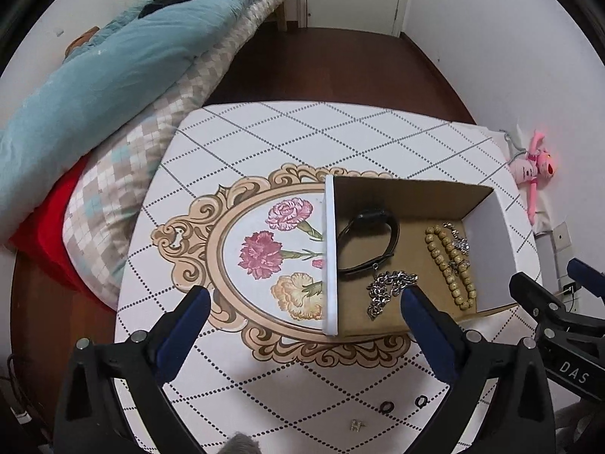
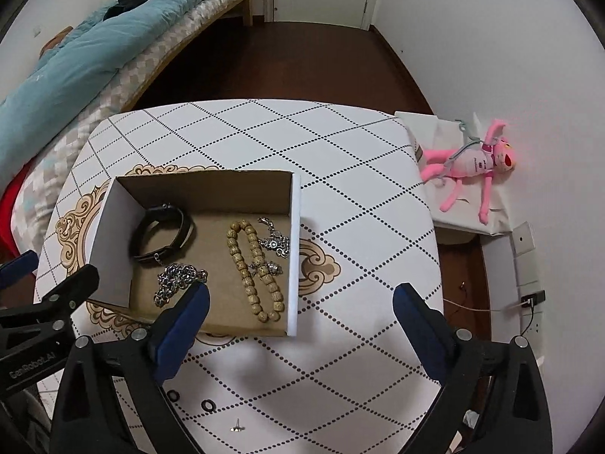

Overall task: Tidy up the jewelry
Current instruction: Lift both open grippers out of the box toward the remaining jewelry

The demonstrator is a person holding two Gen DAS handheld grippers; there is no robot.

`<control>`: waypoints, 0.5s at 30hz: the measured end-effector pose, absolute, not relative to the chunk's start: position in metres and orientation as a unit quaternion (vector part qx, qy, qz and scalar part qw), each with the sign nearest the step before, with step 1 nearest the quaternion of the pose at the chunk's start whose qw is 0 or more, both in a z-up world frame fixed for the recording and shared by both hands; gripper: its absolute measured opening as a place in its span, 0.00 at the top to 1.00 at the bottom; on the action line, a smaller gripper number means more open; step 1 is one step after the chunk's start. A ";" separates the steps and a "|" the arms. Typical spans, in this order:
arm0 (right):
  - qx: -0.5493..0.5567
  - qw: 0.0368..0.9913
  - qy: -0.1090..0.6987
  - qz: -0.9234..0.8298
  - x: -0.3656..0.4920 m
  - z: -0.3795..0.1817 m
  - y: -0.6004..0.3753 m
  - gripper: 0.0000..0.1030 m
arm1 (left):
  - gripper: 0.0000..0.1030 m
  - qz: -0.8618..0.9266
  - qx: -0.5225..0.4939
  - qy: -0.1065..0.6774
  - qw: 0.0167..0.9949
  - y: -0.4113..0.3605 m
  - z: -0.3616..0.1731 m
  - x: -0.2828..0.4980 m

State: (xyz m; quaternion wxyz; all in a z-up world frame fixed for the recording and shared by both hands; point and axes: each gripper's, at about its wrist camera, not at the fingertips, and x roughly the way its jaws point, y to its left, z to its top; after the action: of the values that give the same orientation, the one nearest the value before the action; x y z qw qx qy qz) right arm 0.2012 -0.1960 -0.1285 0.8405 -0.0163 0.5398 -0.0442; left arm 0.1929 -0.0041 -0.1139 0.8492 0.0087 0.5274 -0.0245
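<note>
Cardboard formed the open box [image 2: 295, 249] that sat on the patterned tabletop [image 2: 340, 151], and most of the jewelry already lay inside it: a black band [image 2: 160, 234] curled at the far left of the floor, a silver chain [image 2: 177, 282] heaped near the front, a strand of tan wooden beads [image 2: 254, 268] to the right of them, and a smaller silver piece [image 2: 275, 241] close against the right wall, touching or nearly touching the beads. By that showing the sorting looked largely done. Left outside, on the near part of the table, were two small dark rings [image 2: 207, 405] just beside one another and a tiny metal piece [image 2: 237, 426] a little nearer the camera; from the left wrist view the same rings [image 1: 385, 406] and small piece [image 1: 356, 425] lay well apart from the box [image 1: 331, 257]. I judged these the remaining work. The bead strand ran lengthwise from the far wall toward the open front, doubled into a narrow loop with its bend at the near end; the rings lay flat, with no long axis to speak of. The left gripper [image 1: 304, 321] hovered above the table with its blue pads spread wide and nothing between them, and the right gripper [image 2: 300, 316] hung likewise, fingers apart and empty, over the near edge of the box.
</note>
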 end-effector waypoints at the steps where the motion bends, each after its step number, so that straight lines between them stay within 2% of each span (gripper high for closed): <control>1: -0.014 0.842 0.537 -0.045 0.199 -0.126 -0.197 0.04 | 0.00 -0.023 0.009 0.524 0.851 -0.004 -0.110 0.191; 5: -0.005 0.848 0.527 -0.050 0.188 -0.115 -0.200 0.01 | 0.00 -0.017 0.006 0.502 0.865 -0.003 -0.090 0.177; 15: 0.007 0.875 0.479 -0.064 0.143 -0.069 -0.203 0.01 | 0.00 -0.019 -0.003 0.461 0.887 -0.002 -0.041 0.136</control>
State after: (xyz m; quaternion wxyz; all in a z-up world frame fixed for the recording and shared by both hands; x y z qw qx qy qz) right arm 0.1426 -0.2030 -0.0692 0.8752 0.0072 0.4795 -0.0642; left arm 0.1359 -0.0023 -0.0412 0.8872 -0.0025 0.4611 -0.0190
